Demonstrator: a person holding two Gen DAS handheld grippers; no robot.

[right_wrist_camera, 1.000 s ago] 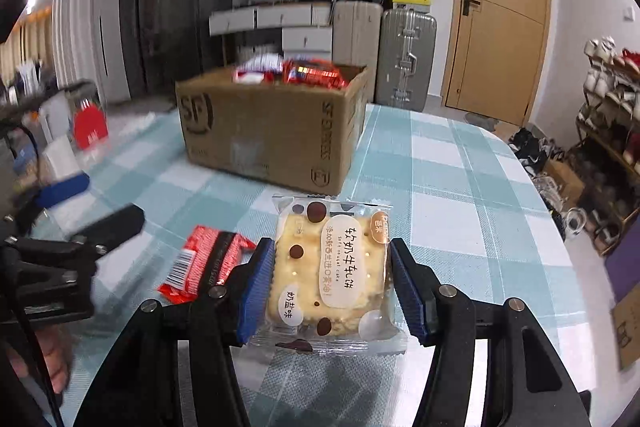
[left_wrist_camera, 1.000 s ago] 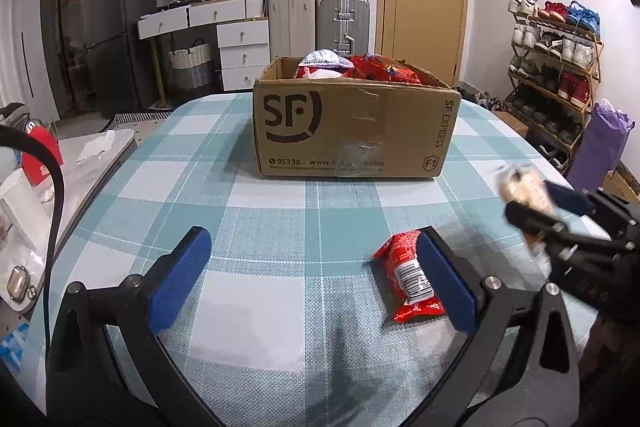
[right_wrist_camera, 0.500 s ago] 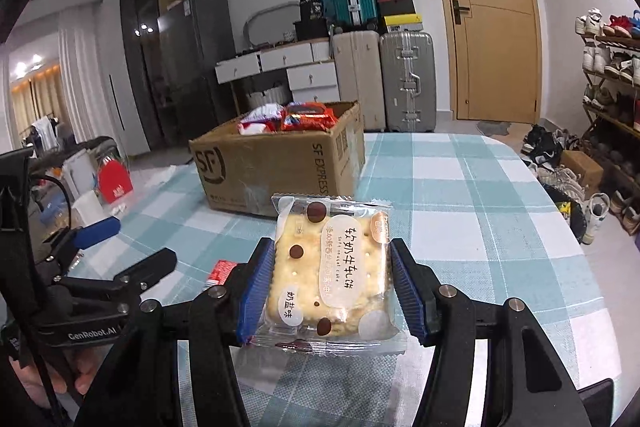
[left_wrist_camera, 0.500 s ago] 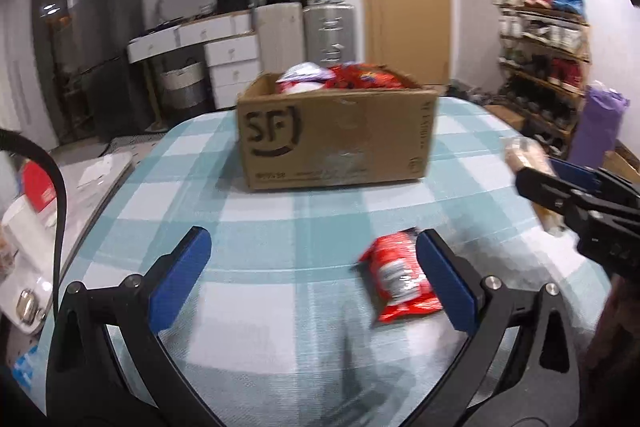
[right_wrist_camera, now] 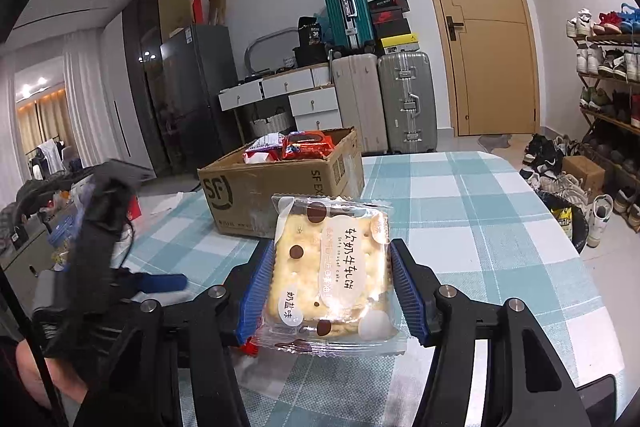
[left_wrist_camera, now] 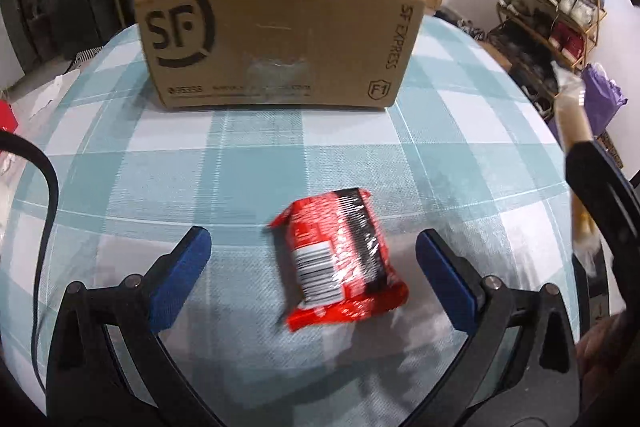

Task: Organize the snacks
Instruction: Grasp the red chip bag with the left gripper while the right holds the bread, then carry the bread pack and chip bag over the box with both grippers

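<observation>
A red snack packet [left_wrist_camera: 340,259] lies on the checked tablecloth [left_wrist_camera: 224,163] between the open fingers of my left gripper [left_wrist_camera: 312,259], which hovers just above it. An open SF cardboard box [left_wrist_camera: 276,39] full of snack packets stands behind it; it also shows in the right wrist view [right_wrist_camera: 264,191]. My right gripper [right_wrist_camera: 332,287] is shut on a clear-wrapped biscuit packet [right_wrist_camera: 332,267], held above the table at the right of the left gripper. That packet shows edge-on in the left wrist view [left_wrist_camera: 572,115].
The table edge [right_wrist_camera: 560,227] curves off at the right, with a shoe rack [right_wrist_camera: 608,75] and shoes on the floor beyond. Suitcases [right_wrist_camera: 404,99], drawers and a door stand behind the box. A cluttered side surface [left_wrist_camera: 24,115] lies left of the table.
My left gripper has moved forward and down, so the red packet now lies between its fingers. My right gripper has lifted higher with the biscuit packet.
</observation>
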